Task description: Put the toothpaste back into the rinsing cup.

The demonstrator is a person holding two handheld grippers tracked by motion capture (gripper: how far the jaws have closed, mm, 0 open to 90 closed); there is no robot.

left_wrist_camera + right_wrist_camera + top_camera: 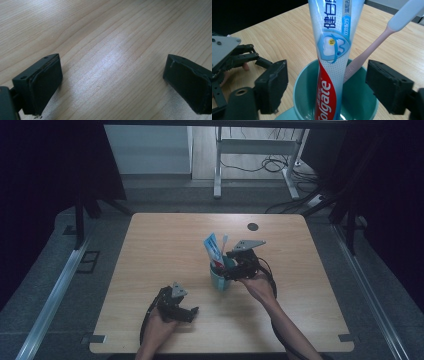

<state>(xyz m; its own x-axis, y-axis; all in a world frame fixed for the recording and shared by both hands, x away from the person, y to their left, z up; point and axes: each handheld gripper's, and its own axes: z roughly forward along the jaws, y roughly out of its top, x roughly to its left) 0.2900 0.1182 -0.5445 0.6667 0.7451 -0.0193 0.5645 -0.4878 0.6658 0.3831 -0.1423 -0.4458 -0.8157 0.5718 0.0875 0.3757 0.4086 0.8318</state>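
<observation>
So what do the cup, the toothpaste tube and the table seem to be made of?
The cup looks like smooth teal plastic or glazed ceramic; its even sheen leaves that open. The toothpaste tube looks like glossy printed plastic. The table shows pale wood grain with a soft glare, probably laminate or varnished wood.

A Colgate toothpaste tube [330,62] and pink toothbrush [372,47] stand in a teal cup [359,100].
</observation>
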